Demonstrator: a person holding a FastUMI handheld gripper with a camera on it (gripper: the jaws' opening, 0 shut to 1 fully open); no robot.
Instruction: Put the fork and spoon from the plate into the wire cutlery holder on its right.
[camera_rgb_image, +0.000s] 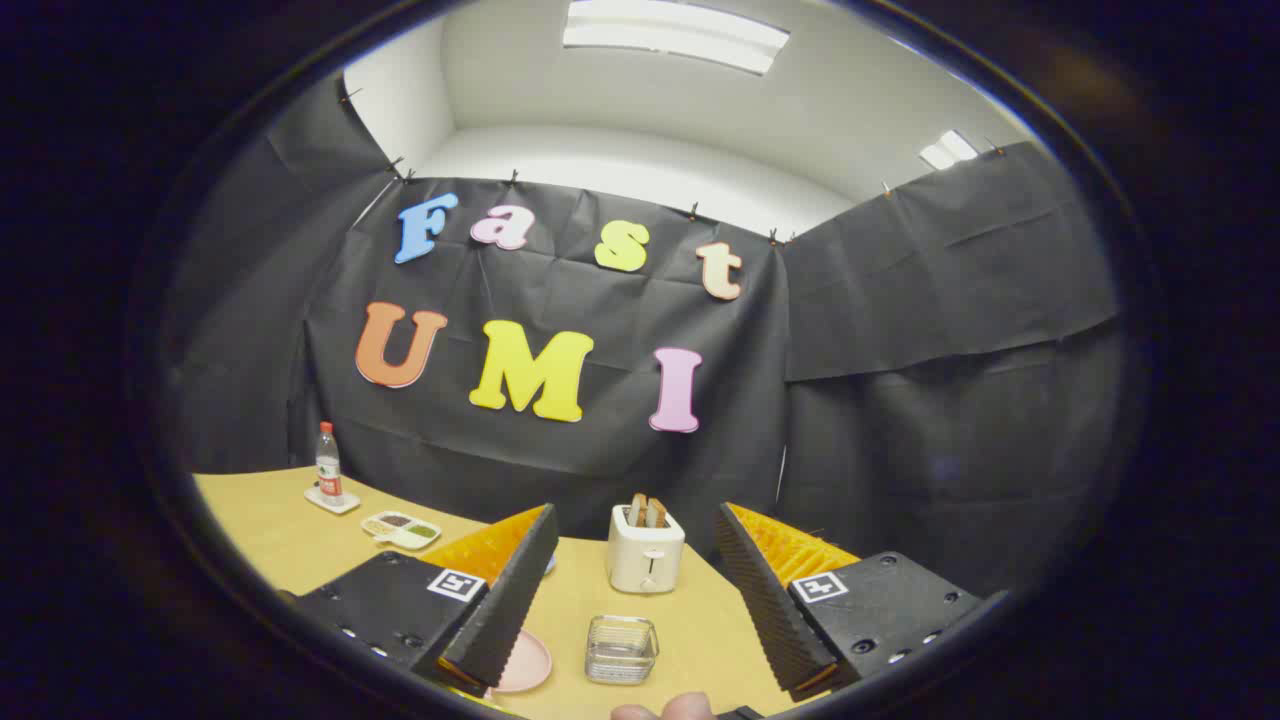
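We hold the gripper (635, 590) above the table (700, 620), jaws wide apart on nothing
Between its 2 fingers we see the wire cutlery holder (621, 649), plate (523, 663) beside, toaster (645, 549) beyond

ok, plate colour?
Pink plate, partly hidden behind one of the open jaws, in the gripper view.
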